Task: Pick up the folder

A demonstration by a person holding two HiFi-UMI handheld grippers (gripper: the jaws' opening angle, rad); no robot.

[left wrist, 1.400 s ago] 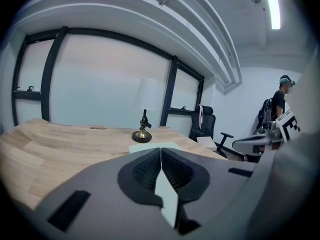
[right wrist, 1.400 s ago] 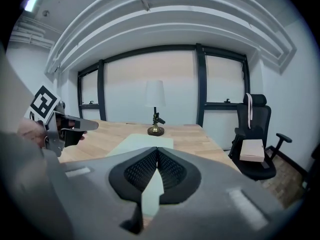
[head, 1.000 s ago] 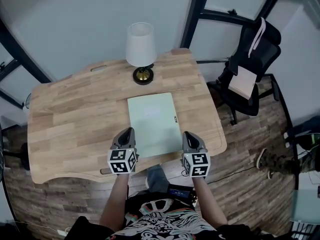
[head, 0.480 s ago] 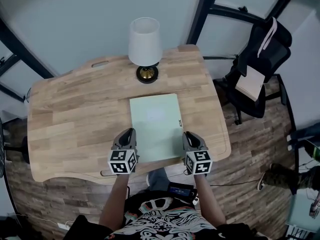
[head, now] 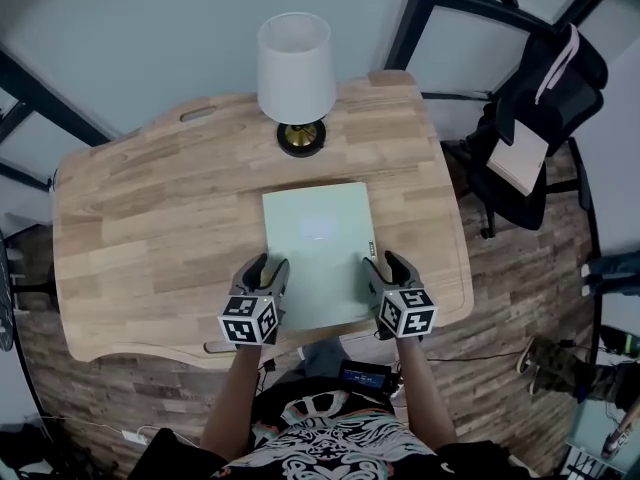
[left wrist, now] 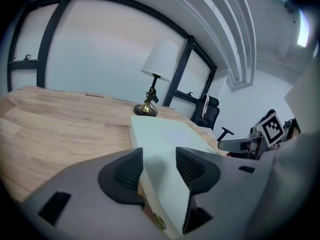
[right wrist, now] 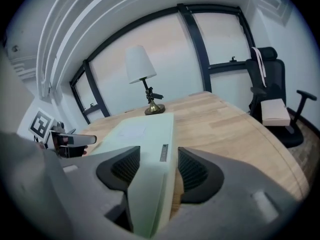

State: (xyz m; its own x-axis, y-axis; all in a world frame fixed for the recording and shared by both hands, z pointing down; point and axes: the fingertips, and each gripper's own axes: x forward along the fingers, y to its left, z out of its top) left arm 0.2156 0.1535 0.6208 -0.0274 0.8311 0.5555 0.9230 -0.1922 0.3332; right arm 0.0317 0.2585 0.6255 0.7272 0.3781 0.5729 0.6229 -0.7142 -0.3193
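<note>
A pale green folder (head: pixel 318 253) lies flat on the wooden table (head: pixel 150 228), its short near edge toward me. My left gripper (head: pixel 268 270) sits at the folder's near left corner and my right gripper (head: pixel 386 266) at its near right corner. The jaws of both are opening. In the left gripper view the folder's (left wrist: pixel 165 134) left edge runs between the jaws of the left gripper (left wrist: pixel 159 156), and the pads stand apart from it. The right gripper view shows the folder's (right wrist: pixel 140 131) right edge between the spread jaws of the right gripper (right wrist: pixel 158 156).
A table lamp (head: pixel 295 68) with a white shade and a brass base stands just beyond the folder's far edge. A black office chair (head: pixel 540 118) with a book on its seat is off the table's right side. The table's near edge lies right under my hands.
Both grippers have sunk toward the table and now straddle the folder's near corners. Their jaws, shut before, now stand apart.
</note>
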